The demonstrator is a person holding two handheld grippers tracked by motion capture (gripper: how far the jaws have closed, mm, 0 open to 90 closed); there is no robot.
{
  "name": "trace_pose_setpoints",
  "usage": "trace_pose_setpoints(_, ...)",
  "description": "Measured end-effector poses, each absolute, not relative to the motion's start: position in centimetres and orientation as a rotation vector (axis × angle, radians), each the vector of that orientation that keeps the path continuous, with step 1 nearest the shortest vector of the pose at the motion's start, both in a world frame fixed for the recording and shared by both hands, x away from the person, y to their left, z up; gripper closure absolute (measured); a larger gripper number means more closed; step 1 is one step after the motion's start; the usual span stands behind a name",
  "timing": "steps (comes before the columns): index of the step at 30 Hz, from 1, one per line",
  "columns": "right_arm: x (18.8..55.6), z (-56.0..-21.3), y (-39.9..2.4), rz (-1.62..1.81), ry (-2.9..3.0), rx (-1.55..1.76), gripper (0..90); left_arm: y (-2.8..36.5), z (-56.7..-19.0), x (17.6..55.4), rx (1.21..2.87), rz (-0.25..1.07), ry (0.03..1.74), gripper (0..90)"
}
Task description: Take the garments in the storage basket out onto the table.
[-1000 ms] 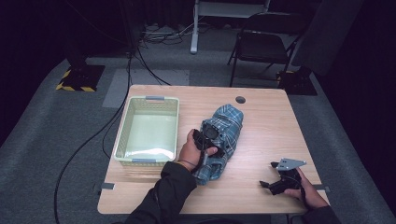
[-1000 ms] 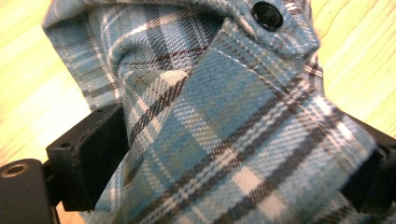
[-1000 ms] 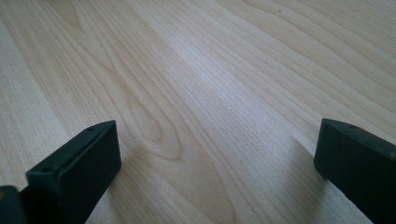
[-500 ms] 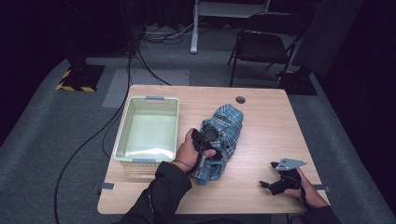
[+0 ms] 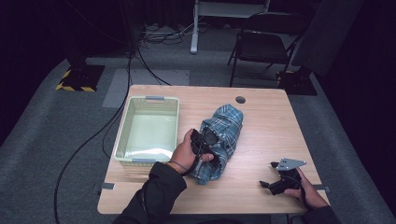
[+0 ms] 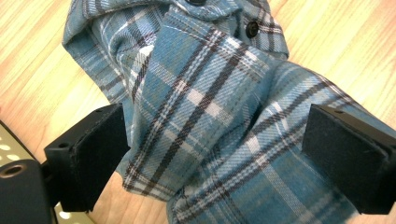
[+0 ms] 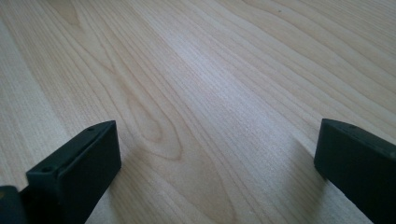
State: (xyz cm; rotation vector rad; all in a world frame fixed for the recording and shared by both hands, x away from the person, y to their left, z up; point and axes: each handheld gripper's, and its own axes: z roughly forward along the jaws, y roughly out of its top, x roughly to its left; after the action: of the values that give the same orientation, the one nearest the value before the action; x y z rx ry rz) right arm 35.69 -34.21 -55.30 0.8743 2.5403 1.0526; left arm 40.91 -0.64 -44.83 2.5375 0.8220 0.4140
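Shirt (image 5: 223, 137) partly hidden, left gripper (image 5: 205, 142) over it

soft woven plaid cloth is seen in the shirt (image 6: 210, 121); smooth matt wood grain in the worktop (image 7: 210, 93); perforated plastic in the basket (image 5: 122, 135).

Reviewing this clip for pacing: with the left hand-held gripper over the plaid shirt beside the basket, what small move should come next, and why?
Probably lower and close the left hand-held gripper on the blue plaid shirt. Its jaws stand wide apart with the bunched cloth between them, not pinched. The green basket sits open right beside it, and the right hand-held gripper rests apart on the table.
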Motion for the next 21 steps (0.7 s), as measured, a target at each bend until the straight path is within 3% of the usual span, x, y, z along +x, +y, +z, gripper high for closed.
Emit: trace_pose_setpoints(21,35.7,-55.3,-34.2,1.053,2.54,0.874,0.6,1.4,-44.3,38.0,2.523,0.517,0.634,6.2)
